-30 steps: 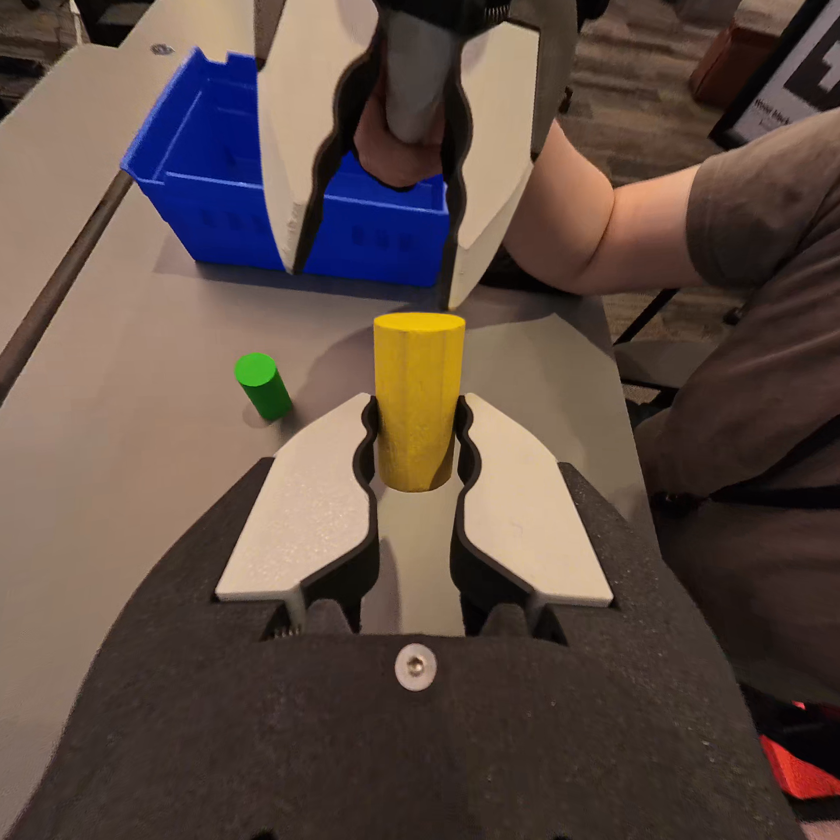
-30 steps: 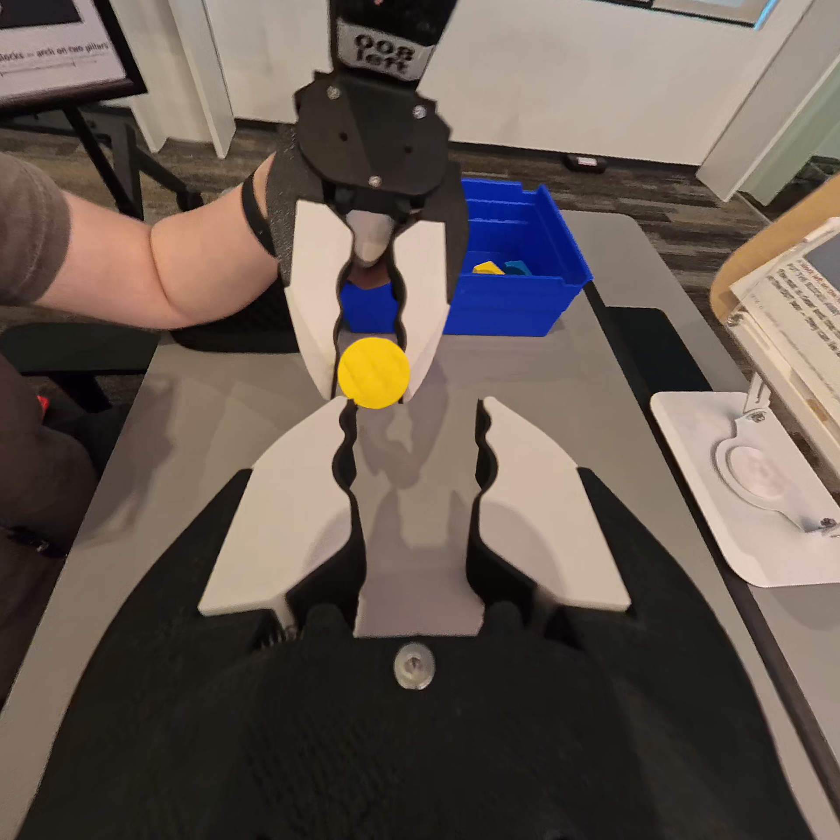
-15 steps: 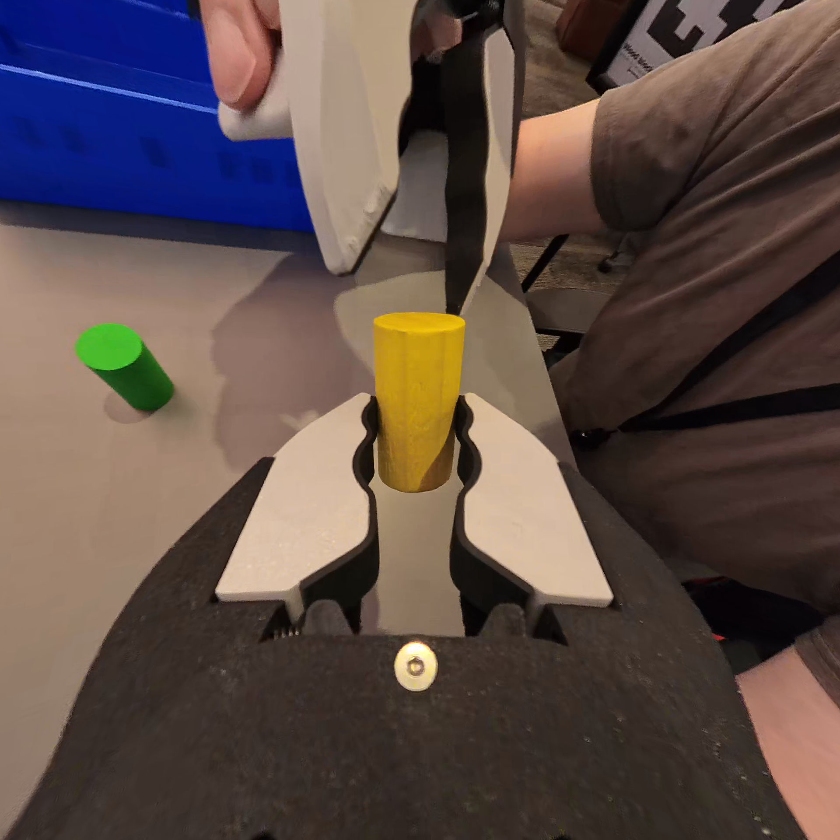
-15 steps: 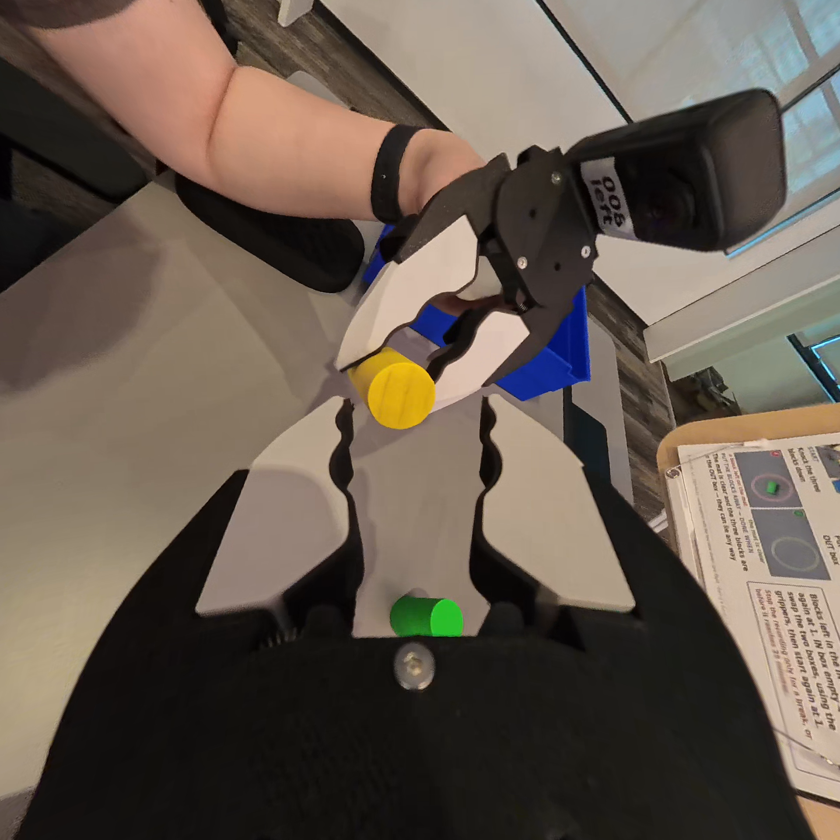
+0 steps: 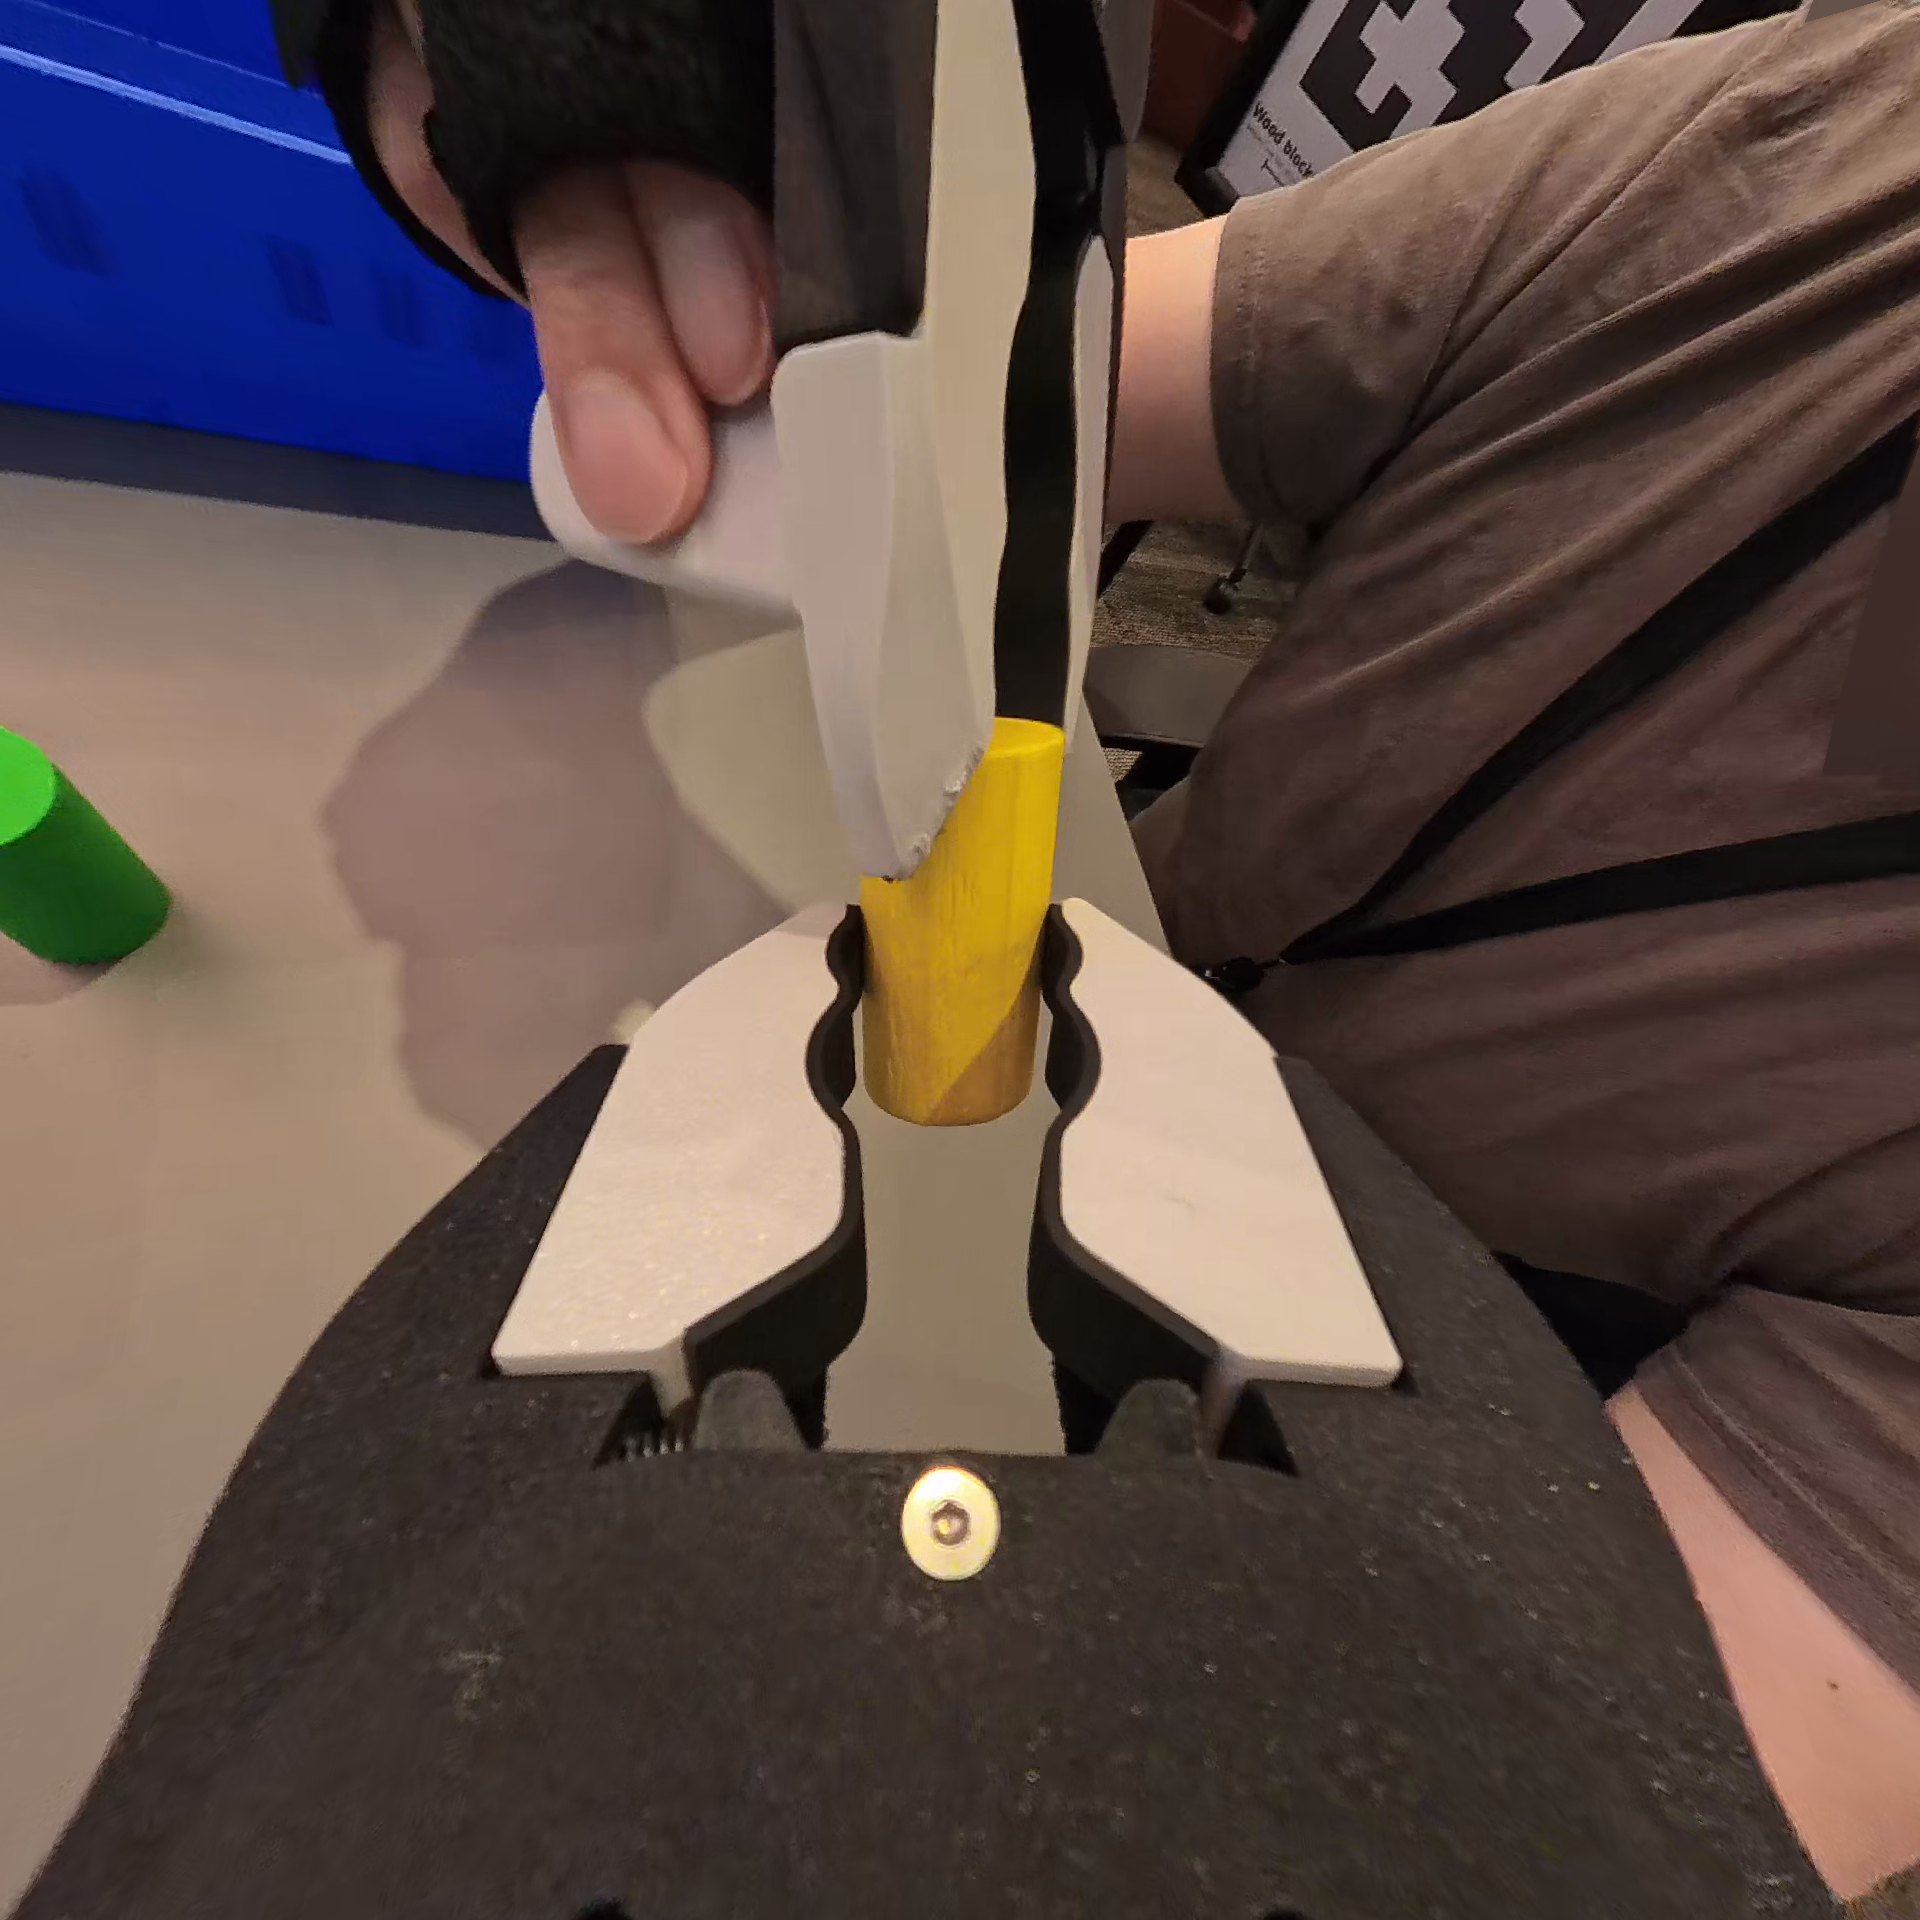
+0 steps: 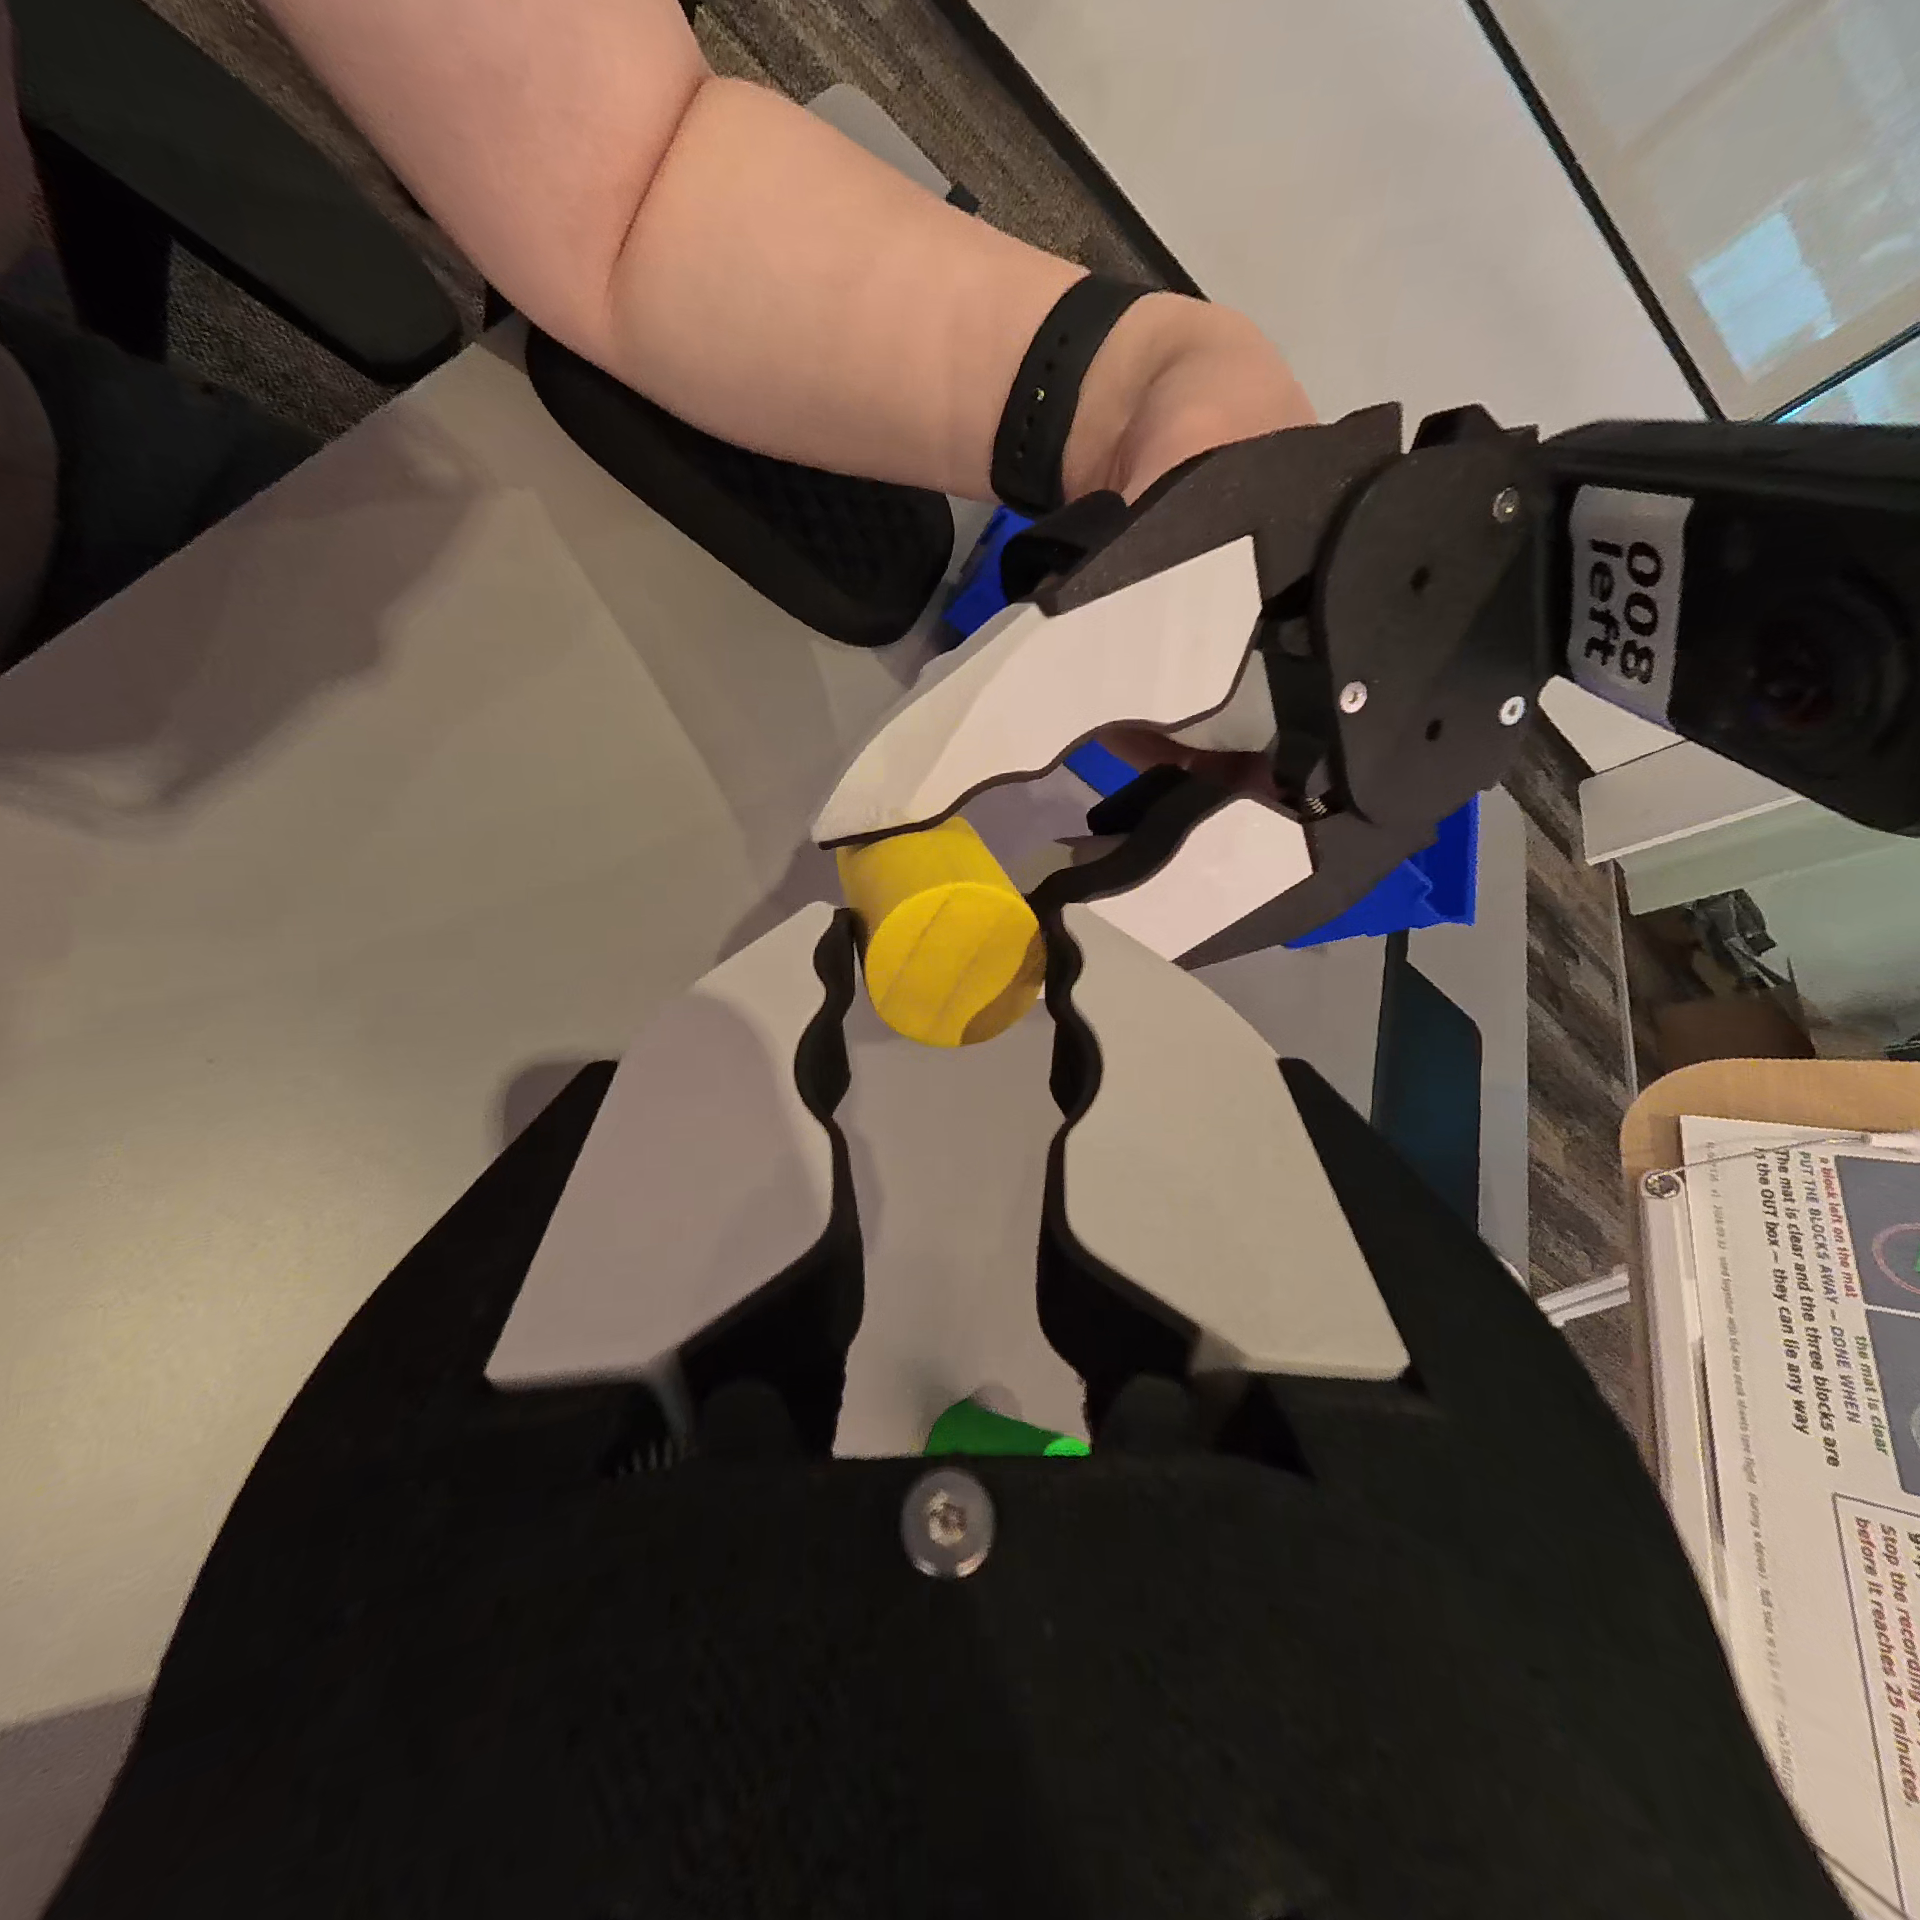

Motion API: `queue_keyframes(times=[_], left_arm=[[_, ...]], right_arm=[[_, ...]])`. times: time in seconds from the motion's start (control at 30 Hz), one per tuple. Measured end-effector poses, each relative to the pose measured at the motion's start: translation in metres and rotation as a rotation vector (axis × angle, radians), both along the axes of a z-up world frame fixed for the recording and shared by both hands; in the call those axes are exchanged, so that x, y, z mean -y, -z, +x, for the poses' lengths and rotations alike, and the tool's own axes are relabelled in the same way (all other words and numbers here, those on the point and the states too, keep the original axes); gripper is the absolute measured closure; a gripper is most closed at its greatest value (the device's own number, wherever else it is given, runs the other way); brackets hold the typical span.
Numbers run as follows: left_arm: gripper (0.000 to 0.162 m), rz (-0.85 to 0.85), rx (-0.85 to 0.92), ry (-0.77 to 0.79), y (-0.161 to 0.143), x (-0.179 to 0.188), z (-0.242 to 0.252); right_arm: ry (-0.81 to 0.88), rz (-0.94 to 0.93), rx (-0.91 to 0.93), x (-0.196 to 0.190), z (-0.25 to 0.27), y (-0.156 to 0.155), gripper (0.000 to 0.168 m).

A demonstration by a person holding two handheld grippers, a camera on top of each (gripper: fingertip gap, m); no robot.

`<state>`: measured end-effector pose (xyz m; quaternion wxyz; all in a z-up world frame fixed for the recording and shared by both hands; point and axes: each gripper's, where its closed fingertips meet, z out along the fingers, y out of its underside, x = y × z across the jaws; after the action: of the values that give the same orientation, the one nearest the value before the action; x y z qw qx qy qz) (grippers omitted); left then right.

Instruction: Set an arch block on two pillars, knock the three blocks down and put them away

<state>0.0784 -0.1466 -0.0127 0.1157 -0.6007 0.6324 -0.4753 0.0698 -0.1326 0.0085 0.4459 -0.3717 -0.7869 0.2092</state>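
A yellow cylinder block (image 5: 951, 987) is held above the grey table (image 5: 260, 1039) by both grippers. My left gripper (image 5: 951, 925) is shut on its lower part, pads against both sides. In the left wrist view my right gripper (image 5: 987, 800) comes down over the block's far end. In the right wrist view my right gripper (image 6: 948, 935) has its pads against the sides of the yellow cylinder's (image 6: 951, 956) near end, and the left gripper (image 6: 935, 862) clamps the far end. A green cylinder block (image 5: 62, 862) lies on the table at the left; it also shows low between the right fingers (image 6: 997, 1434).
A blue bin (image 5: 208, 260) stands at the back of the table; it also shows behind the left gripper (image 6: 1434, 883). The person's torso (image 5: 1558, 727) is close on the right. A forearm (image 6: 779, 291) crosses the top. A laminated sheet (image 6: 1808, 1351) lies at the right. My two grippers' fingertips are within a few centimetres of each other.
My right gripper has moved onto the free end of the yellow cylinder and its fingers have closed in on it. My left gripper has kept its hold on the block throughout.
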Motion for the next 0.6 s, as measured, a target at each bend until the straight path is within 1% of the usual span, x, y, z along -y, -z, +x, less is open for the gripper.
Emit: queue_keyframes(times=[0.07,0.17,0.2,0.27,0.37,0.47,0.6], left_arm=[[0.129,0.001,0.007,0.009,-0.002,0.002,-0.001],[0.128,0.046,0.000,-0.014,0.001,-0.003,-0.002],[0.124,0.062,-0.012,-0.022,0.004,-0.005,-0.003],[0.109,0.093,-0.046,-0.036,0.011,-0.009,-0.006],[0.091,0.149,-0.078,-0.061,0.019,-0.017,-0.011],[0.090,0.164,-0.049,-0.114,0.009,-0.028,-0.021],[0.091,0.248,-0.032,-0.285,-0.014,-0.053,-0.053]], right_arm=[[-0.006,-0.014,-0.005,0.002,-0.001,-0.002,0.133],[0.009,-0.019,0.009,0.000,0.000,0.000,0.133],[0.016,-0.024,0.014,-0.002,0.000,0.001,0.133],[0.031,-0.041,0.026,-0.004,0.000,0.003,0.133],[0.049,-0.060,0.050,-0.009,0.002,0.007,0.133],[0.105,-0.080,0.082,-0.020,0.004,0.013,0.133],[0.247,-0.119,0.142,-0.052,0.008,0.023,0.133]])
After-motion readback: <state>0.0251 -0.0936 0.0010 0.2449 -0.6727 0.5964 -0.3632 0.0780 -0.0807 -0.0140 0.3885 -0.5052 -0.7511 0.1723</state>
